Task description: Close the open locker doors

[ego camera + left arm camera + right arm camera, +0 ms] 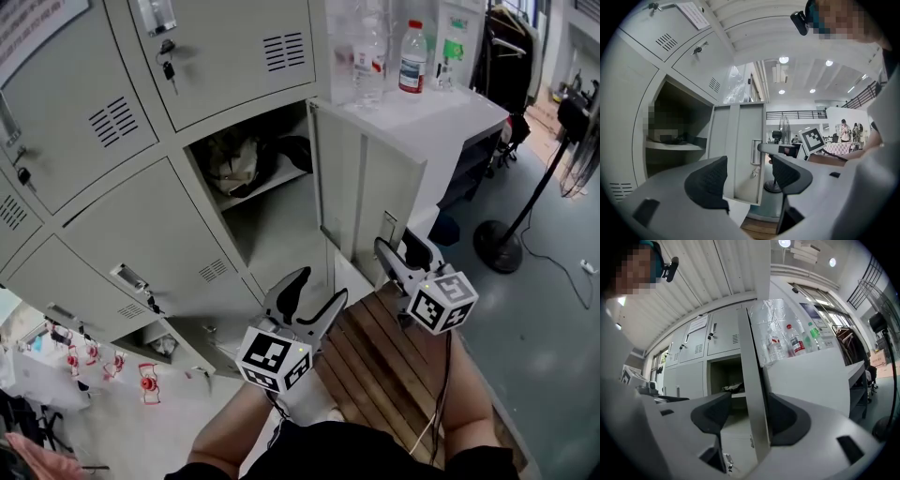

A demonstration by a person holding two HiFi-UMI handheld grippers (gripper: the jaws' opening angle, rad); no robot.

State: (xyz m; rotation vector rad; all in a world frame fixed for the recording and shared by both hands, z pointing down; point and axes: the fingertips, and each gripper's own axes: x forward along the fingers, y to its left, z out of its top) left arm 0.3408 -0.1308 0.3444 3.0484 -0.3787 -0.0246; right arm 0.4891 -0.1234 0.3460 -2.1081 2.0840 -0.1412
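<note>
A grey locker bank fills the head view's left. One middle compartment (262, 187) stands open with dark things on its shelf. Its door (361, 202) swings out to the right, almost square to the bank. My right gripper (398, 248) straddles the door's free edge (750, 357). In the right gripper view (750, 416) the edge lies against the right pad, and a small gap shows at the left pad. My left gripper (319, 289) hangs open in front of the compartment with nothing between its pads (708, 183). The door's inner face (738, 150) lies beyond them.
A white table (441, 112) with water bottles (412, 56) stands just behind the open door. A fan stand (502, 246) is on the floor at right. Wooden slats (394, 356) lie under my arms. A low compartment (155, 342) at bottom left also looks open. Keys (169, 70) hang from a shut door.
</note>
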